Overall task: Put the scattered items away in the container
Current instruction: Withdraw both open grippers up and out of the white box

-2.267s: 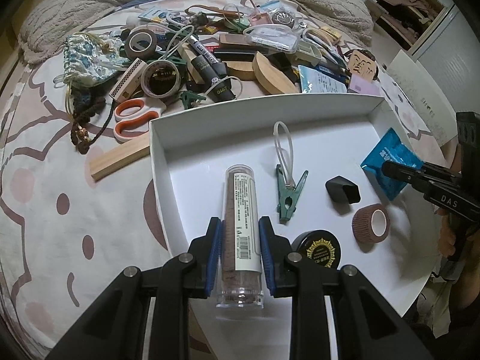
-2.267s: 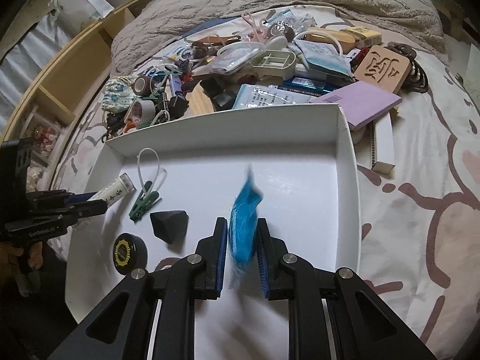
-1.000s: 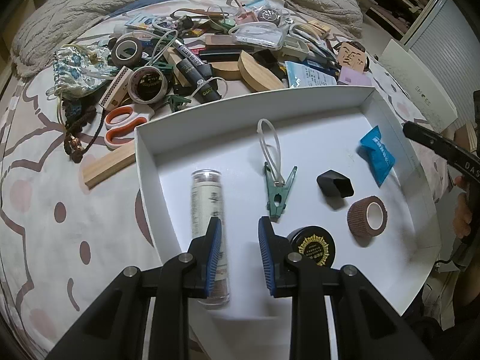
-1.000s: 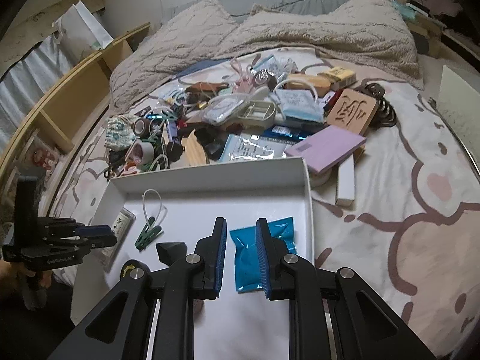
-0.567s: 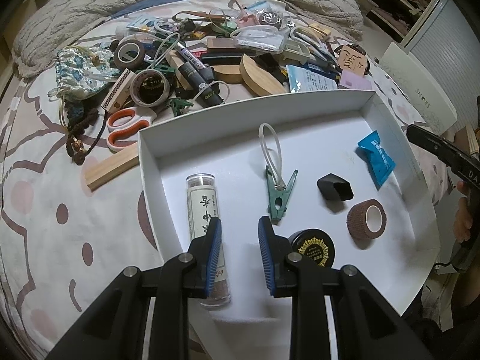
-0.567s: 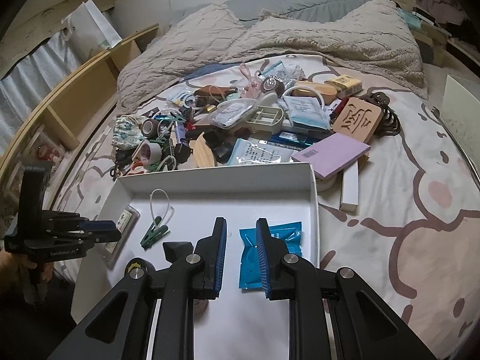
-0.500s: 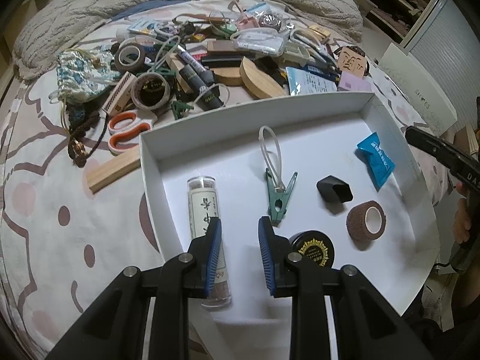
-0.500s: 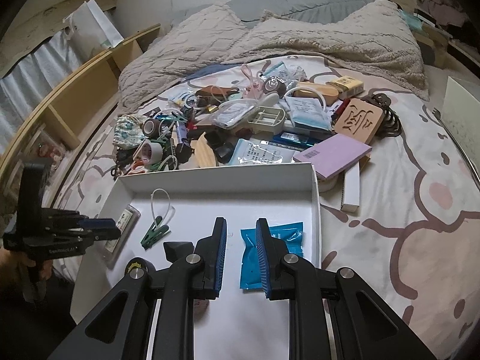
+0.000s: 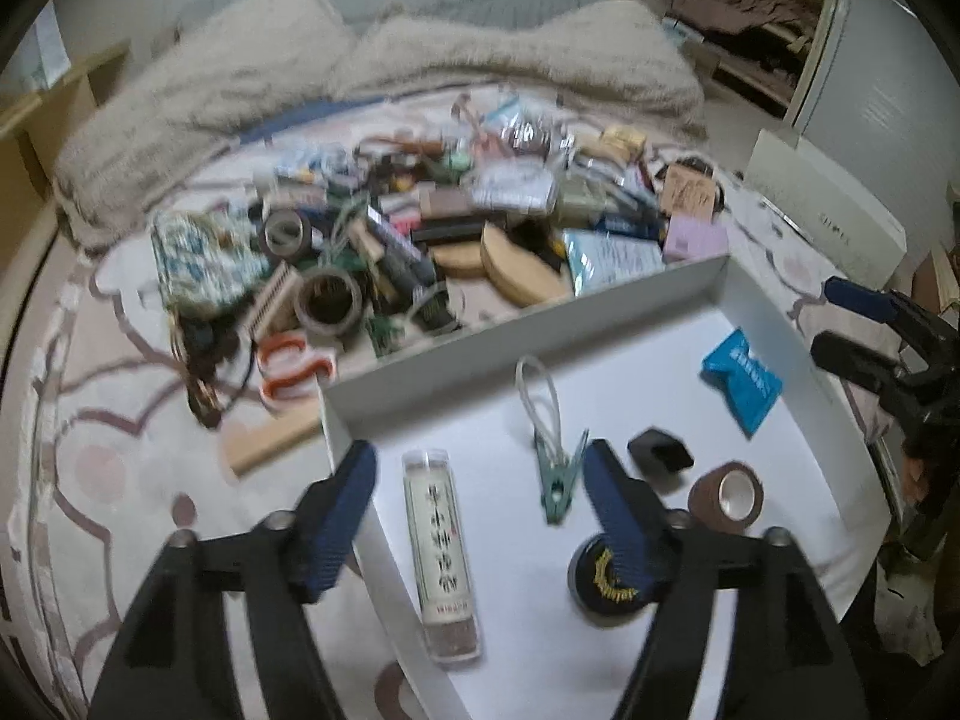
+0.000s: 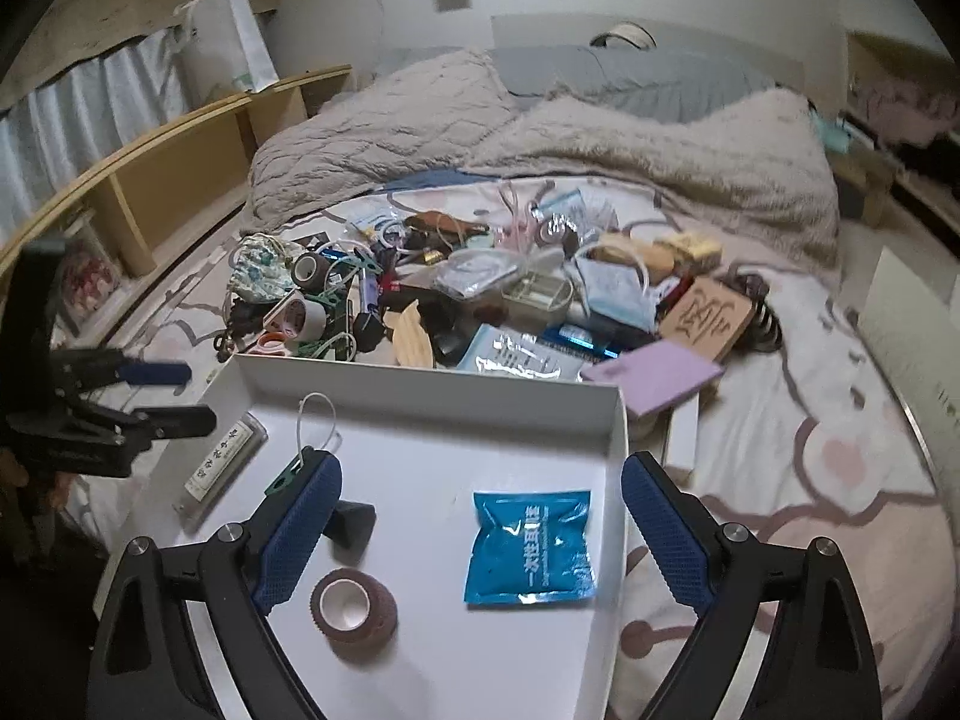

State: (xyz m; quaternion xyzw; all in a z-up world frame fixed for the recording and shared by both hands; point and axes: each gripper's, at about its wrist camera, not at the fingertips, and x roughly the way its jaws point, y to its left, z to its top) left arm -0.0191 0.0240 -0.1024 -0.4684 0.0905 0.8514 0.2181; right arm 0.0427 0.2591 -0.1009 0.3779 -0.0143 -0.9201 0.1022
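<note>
White cardboard forms the container (image 10: 618, 420), which lies near me on the bed and already carries the clear tube (image 9: 441, 546), the blue sachet (image 10: 528, 546), a green clip (image 9: 558, 480), a brown tape roll (image 10: 354, 600) and a black round tin (image 9: 606, 576). Both deposits are done: my left gripper (image 9: 480, 510) and right gripper (image 10: 480, 534) have just been opening, their jaws now stand wide with nothing clamped, the tube and sachet lying loose below them. Next I judge each must reach to the far pile (image 10: 456, 294) beyond the container's far wall and single out one item.
</note>
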